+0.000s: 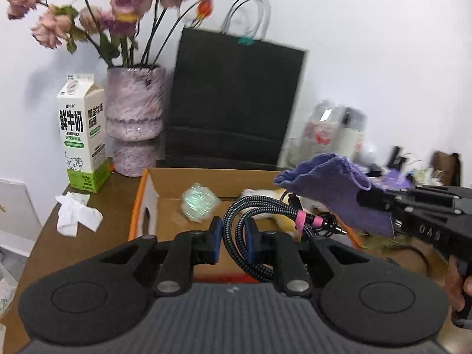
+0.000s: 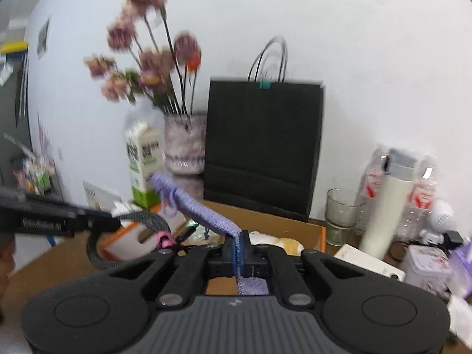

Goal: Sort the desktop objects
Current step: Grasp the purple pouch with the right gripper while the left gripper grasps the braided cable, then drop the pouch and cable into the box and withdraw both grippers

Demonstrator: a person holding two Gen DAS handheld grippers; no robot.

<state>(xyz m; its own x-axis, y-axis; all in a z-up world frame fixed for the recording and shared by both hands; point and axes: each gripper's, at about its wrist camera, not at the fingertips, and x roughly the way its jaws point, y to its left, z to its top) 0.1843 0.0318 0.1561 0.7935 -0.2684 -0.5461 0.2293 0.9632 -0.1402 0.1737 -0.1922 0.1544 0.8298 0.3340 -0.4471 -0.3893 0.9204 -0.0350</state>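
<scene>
Evidently mid-sort: both items were off the counter [image 1: 44,253] & in the air above the cardboard box [image 1: 174,183]. Braided cable [image 1: 236,221], coiled w/ pink tie, sat clamped between the left gripper [image 1: 233,236] jaws. Purple cloth [image 2: 200,209] was pinched tight in the right gripper [image 2: 242,250] jaws, hanging out fwd over the box. Box already held a shiny wrapper & something pale yellow. Milk carton [image 1: 82,135], flower vase [image 1: 134,118], black bag [image 1: 233,103] stood behind. Crumpled tissue [image 1: 76,214] lay left of box, apparently unsorted. Next prob. calls for carrying each item to its spot, lowering, then releasing w/o snagging cable on cloth.
</scene>
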